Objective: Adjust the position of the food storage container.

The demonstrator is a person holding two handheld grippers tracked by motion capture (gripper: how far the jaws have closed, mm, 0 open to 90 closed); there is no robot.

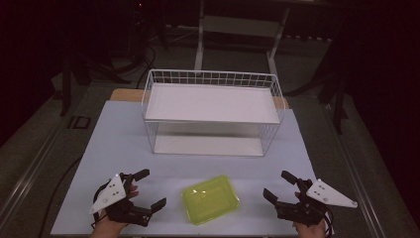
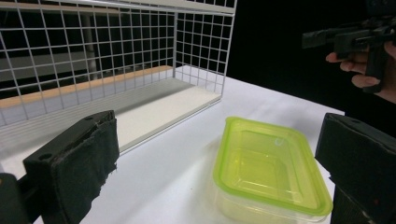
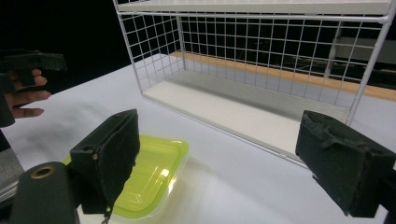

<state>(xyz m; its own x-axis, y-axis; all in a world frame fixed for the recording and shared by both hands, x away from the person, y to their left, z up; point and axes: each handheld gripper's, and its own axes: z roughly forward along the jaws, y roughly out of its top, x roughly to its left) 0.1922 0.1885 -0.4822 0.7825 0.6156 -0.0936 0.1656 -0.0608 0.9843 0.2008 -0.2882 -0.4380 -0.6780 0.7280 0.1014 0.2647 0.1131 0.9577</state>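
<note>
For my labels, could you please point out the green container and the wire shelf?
green container [image 1: 210,199], high view, middle of its lid.
wire shelf [image 1: 210,102], high view, bare top board.

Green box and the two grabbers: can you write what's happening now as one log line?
left gripper: open, empty | right gripper: open, empty | green lidded box: on table between them, untouched | wire rack: behind, shelves bare

A white bench [image 1: 124,144] carries two things. A lime-green lidded tub [image 1: 210,199] lies between the tongs. A white wire rack [image 1: 213,111] stands beyond them.
</note>
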